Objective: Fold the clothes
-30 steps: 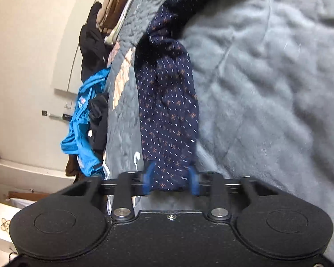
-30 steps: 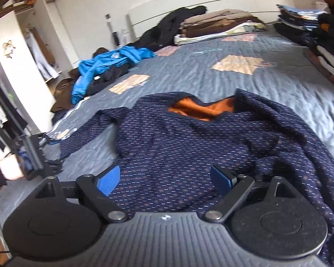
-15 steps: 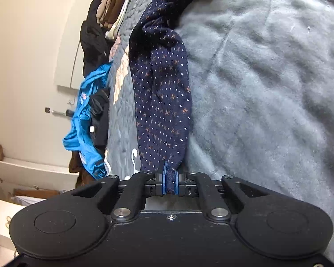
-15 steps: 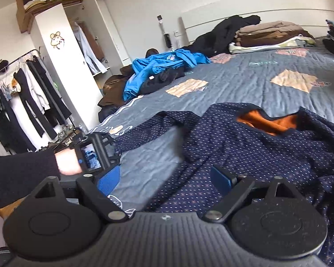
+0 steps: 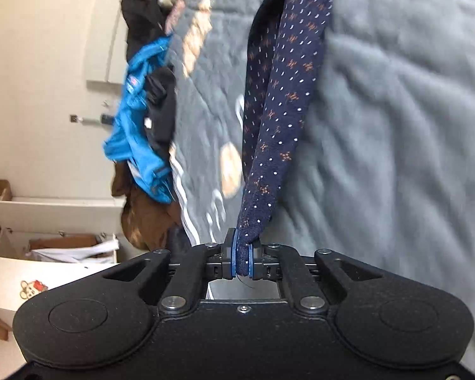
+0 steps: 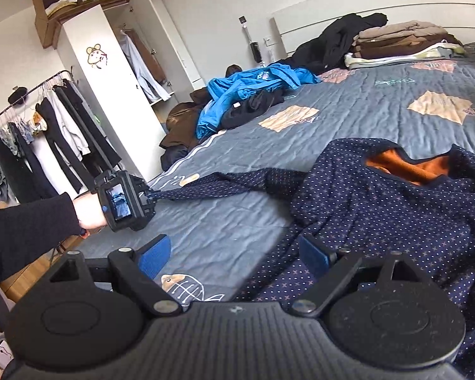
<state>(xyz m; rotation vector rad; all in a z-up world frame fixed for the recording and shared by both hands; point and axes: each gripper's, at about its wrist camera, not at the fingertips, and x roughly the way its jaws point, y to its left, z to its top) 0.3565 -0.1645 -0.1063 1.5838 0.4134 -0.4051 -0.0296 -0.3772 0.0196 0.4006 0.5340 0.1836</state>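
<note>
A navy dotted sweater (image 6: pixel 380 209) with an orange lining lies spread on the grey quilted bed (image 6: pixel 348 107). Its sleeve (image 5: pixel 278 101) is stretched out straight toward the bed's left edge. My left gripper (image 5: pixel 242 258) is shut on the sleeve's cuff; in the right wrist view that left gripper (image 6: pixel 148 198) is held by a hand in a black sleeve, with the taut sleeve (image 6: pixel 212 186) running from it. My right gripper (image 6: pixel 234 256) hovers open over the sweater's lower hem, its right blue pad (image 6: pixel 313 255) close above the fabric, nothing between the fingers.
A blue jacket (image 6: pixel 253 88) and dark clothes lie heaped at the bed's far left. Folded stacks (image 6: pixel 402 44) sit by the headboard. A white wardrobe (image 6: pixel 110 88) and a clothes rack (image 6: pixel 38 126) stand left of the bed, over wooden floor.
My left gripper shut on the sleeve cuff and pulled it outward past the bed's edge, drawing the sleeve taut. The right gripper view swung left, still open.
</note>
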